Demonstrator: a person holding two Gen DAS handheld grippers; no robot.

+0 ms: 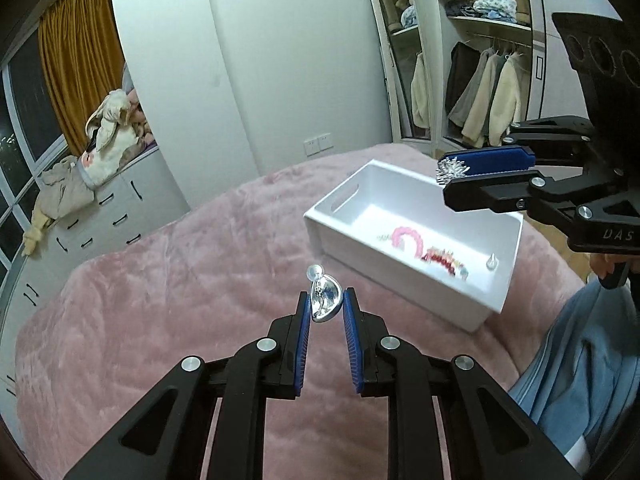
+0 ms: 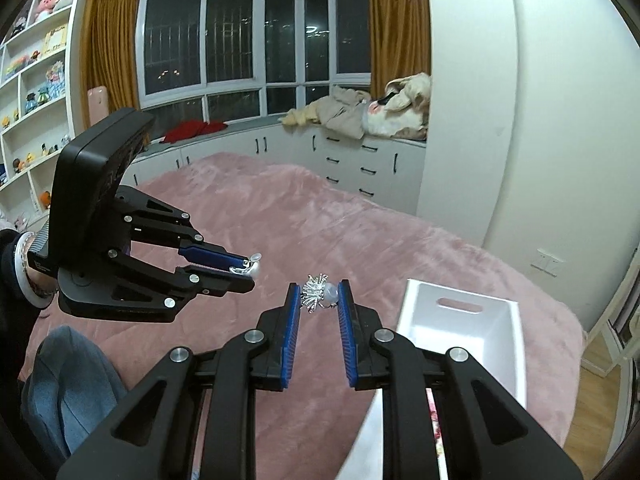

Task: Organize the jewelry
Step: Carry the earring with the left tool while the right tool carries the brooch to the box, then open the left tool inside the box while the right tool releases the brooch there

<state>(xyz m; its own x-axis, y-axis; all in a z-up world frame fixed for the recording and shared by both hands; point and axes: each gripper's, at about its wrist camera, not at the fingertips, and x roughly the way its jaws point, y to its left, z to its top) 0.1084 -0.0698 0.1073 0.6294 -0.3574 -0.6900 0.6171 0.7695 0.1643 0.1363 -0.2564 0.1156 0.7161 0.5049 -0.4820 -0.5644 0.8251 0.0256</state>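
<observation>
Clamped in my left gripper (image 1: 326, 307), a silver teardrop earring (image 1: 325, 300) hangs above the pink blanket (image 1: 180, 280); my right gripper (image 2: 319, 295) pinches a spiky silver earring (image 2: 316, 293) beside the white box (image 1: 404, 216), ahead-right.

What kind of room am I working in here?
Most likely a bedroom: a pink plush bed cover, an open wardrobe of hanging coats and a standing mirror.
</observation>
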